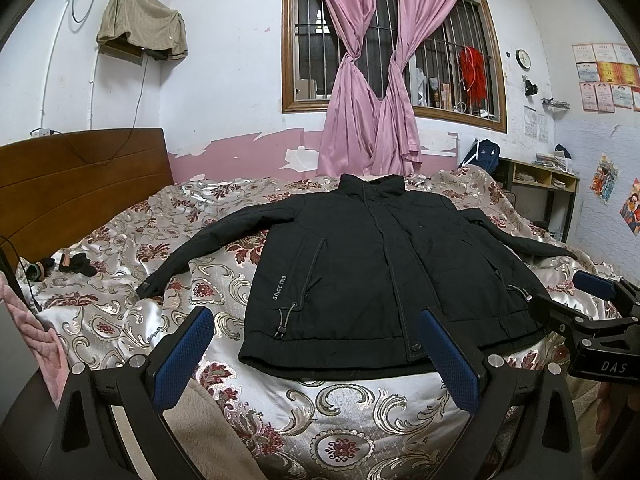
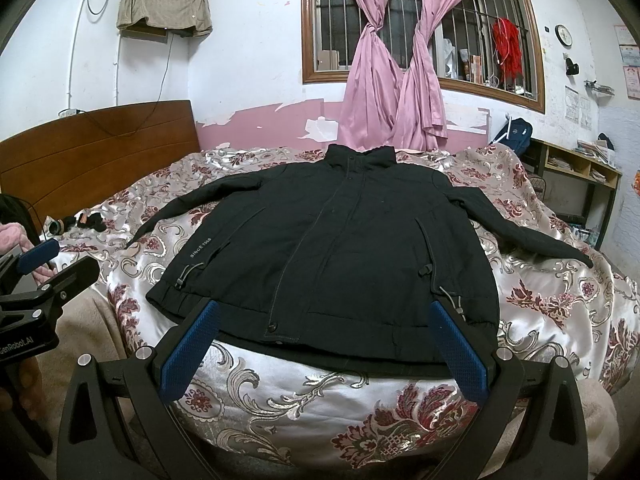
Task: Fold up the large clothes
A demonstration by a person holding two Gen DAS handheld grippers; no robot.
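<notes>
Black jacket (image 1: 372, 264) lies flat on the bed (image 1: 344, 412), front up, sleeves spread wide. We hold our left claw (image 1: 316, 348) and right claw (image 2: 324, 344) above its hem, both gaping, gripping nothing.

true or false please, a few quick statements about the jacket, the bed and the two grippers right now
1. The black jacket lies flat, front up, with both sleeves spread out. True.
2. The left gripper is shut on the jacket's hem. False: it is open, holding nothing.
3. The right gripper is open. True.
4. The jacket is already folded in half. False: it is fully spread.
5. The floral bedspread lies under the jacket. True.
</notes>
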